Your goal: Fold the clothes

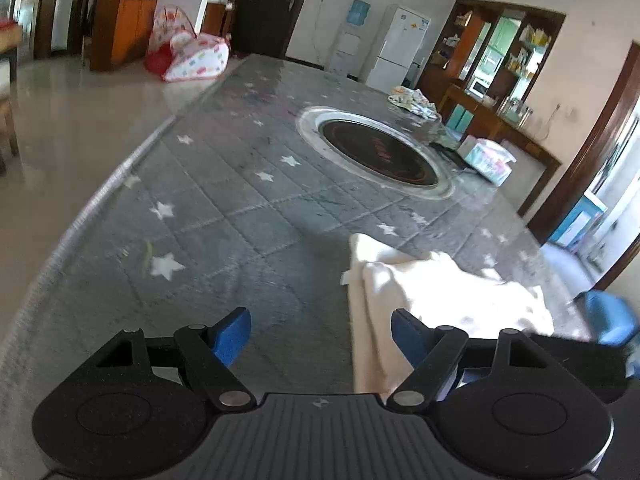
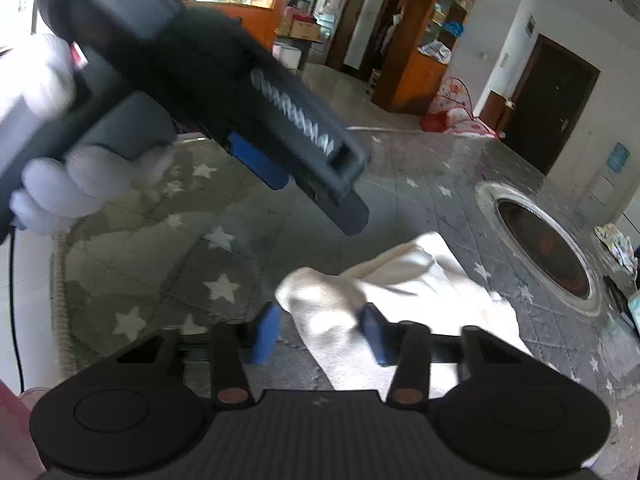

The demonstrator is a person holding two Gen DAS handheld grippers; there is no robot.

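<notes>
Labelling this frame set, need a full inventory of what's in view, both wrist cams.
cloth: 1, cream, crumpled on the table's near part
table cover: 1, grey with white stars, over the table
round cooker inset: 1, dark with silver rim, table centre
patterned bundle: 1, multicolour, table's far end
pastel pack: 1, white and pastel, beyond the inset
fridge: 1, white, far wall
left tongs: blue pads, open, cloth edge by one pad
right tongs: blue pads, cloth between them
gloved hand: white, holding the left tongs
</notes>
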